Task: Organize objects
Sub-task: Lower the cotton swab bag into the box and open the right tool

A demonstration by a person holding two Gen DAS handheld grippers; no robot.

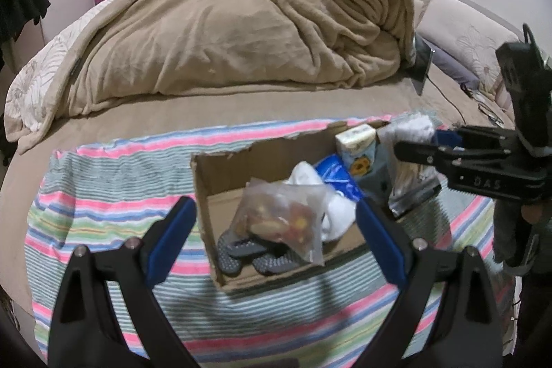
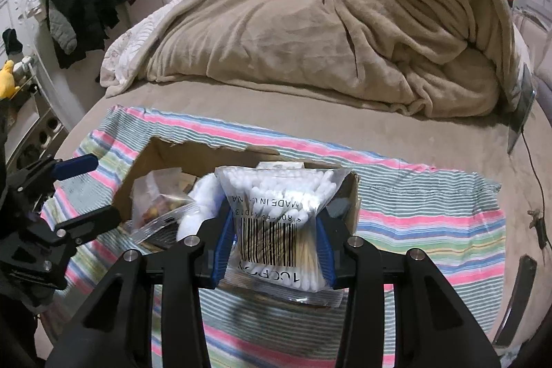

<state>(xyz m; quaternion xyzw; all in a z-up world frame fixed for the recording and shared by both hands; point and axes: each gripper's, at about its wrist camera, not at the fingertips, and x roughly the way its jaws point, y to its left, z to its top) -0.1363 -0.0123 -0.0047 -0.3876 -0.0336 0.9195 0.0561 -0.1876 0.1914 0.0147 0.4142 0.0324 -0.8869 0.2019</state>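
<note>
Carrying the cotton-swab bag [image 2: 276, 216], pinched in my right gripper [image 2: 274, 244], probably toward the cardboard box [image 1: 220, 175] mid-frame; left gripper [image 1: 274, 240] spread, empty.

The room looks a bit dim and grey to me, with soft light from above. I see soft shadows on the striped cloth [image 1: 103, 212] under my grippers. Both pictures bend round at the edges, with dark corners. The cardboard box [image 1: 220, 181] looks slightly blurry.
</note>
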